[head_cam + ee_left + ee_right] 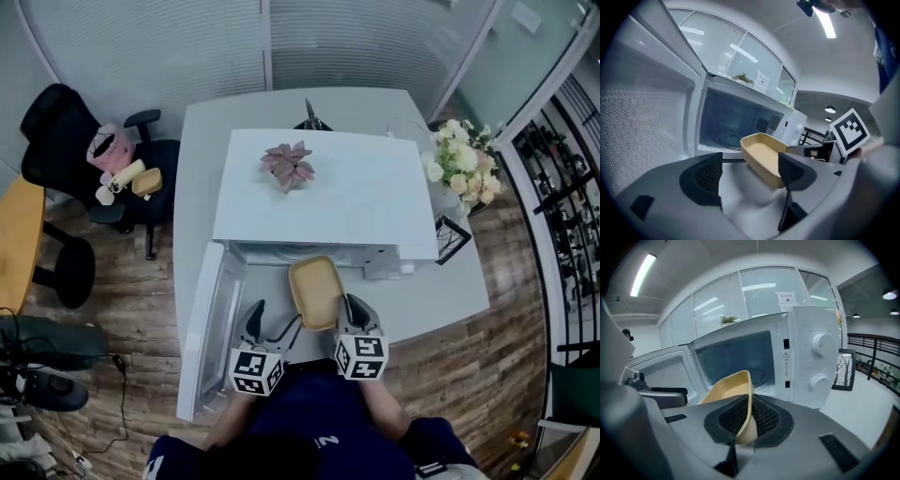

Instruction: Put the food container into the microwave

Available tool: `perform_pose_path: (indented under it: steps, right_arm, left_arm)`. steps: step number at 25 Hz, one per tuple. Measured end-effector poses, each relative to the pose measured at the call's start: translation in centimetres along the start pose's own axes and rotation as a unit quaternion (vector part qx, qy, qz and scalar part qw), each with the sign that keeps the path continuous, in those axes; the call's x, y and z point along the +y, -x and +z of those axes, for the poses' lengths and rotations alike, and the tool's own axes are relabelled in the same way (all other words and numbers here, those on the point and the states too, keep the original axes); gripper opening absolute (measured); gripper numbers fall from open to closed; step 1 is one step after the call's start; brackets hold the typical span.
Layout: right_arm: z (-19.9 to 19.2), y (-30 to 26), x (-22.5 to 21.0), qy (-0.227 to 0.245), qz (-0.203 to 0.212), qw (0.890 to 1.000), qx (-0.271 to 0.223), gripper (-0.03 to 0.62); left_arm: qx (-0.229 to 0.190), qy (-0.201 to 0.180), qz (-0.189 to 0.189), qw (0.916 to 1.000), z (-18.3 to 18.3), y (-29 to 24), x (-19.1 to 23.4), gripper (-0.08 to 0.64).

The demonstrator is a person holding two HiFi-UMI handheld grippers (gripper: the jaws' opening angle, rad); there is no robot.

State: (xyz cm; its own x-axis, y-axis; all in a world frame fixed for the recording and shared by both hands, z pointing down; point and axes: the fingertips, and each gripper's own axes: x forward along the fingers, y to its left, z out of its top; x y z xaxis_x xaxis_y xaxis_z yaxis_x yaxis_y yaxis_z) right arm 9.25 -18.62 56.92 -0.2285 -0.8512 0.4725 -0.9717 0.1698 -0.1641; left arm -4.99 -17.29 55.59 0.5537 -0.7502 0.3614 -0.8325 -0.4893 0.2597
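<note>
Glass-walled office, white table (441,300): the microwave (328,187) stands mid-table, its door (211,319) swung open toward the left edge. The right gripper (749,416) is clamped on one wall of the container (731,386), held at the cavity's mouth near the front edge. The left gripper (750,176) gapes empty. With so thin a pinch, the container could tilt, slip, or clip the frame.

An office. Blind-covered glass partitions (141,47), a black swivel chair (56,131) and a white desk (459,292) mark it.

Left gripper (750,172) jaws apart; food container (761,153) beyond, before open microwave (740,117).
</note>
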Motion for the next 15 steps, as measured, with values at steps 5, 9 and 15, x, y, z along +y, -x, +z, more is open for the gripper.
perform_pose_path:
  steps: [5, 9, 15]
  right_arm:
    - [1.3, -1.6, 0.1, 0.01, 0.015, 1.0, -0.005, 0.036]
    - [2.1, -3.0, 0.4, 0.011, 0.016, 1.0, -0.005, 0.037]
    - [4.5, -5.3, 0.5, 0.06, -0.004, 0.998, -0.032, 0.035]
  left_arm:
    - [-0.005, 0.0, 0.017, 0.9998, 0.2, -0.1, 0.4, 0.354]
    - [-0.006, -0.004, 0.03, 0.9995, 0.5, -0.4, 1.0, 0.354]
    - [-0.01, -0.009, 0.03, 0.9994, 1.0, -1.1, 1.0, 0.355]
